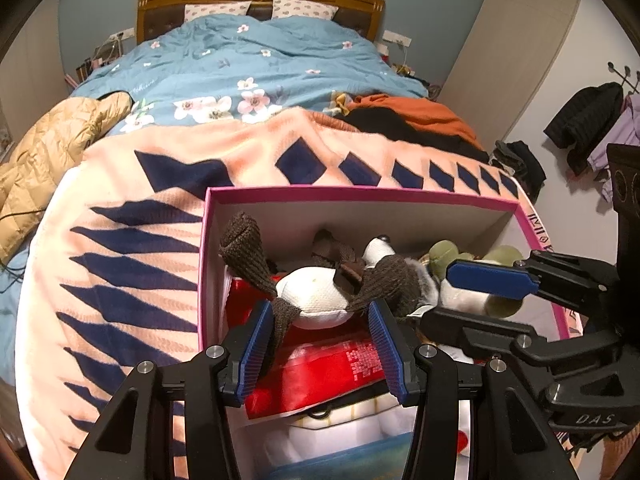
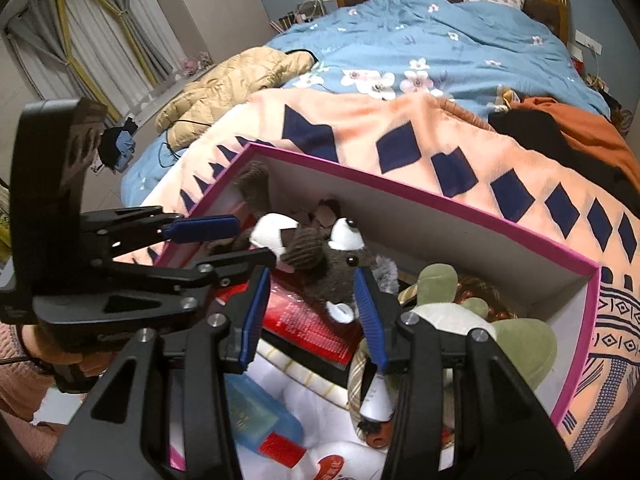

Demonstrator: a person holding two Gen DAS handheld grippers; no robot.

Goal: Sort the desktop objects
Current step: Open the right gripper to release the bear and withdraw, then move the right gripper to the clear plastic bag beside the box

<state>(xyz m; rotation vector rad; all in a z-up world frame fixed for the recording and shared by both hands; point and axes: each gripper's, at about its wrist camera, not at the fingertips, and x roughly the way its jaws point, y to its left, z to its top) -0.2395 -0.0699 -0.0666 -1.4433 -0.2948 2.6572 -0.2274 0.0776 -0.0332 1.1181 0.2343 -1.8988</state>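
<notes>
A pink-rimmed cardboard box (image 1: pixel 360 194) (image 2: pixel 440 196) sits on the bed. A brown and white knitted plush animal (image 1: pixel 320 292) (image 2: pixel 320 256) lies on top of the things in it. My left gripper (image 1: pixel 322 340) is open, its blue pads on either side of the plush's white belly and brown limbs. My right gripper (image 2: pixel 312 312) is open over the plush's head end. In the left wrist view the right gripper's blue pad (image 1: pixel 490 278) reaches in from the right. In the right wrist view the left gripper's pad (image 2: pixel 204 228) reaches in from the left.
The box also holds a red packet (image 1: pixel 332 368) (image 2: pixel 308 320), a green plush (image 2: pixel 516 340) (image 1: pixel 444 256), a white plush (image 2: pixel 320 412) and a blue case (image 2: pixel 260 420). A peach and navy patterned blanket (image 1: pixel 132 240) lies under the box. A tan jacket (image 1: pixel 48 148) and orange clothes (image 1: pixel 424 112) lie on the bed.
</notes>
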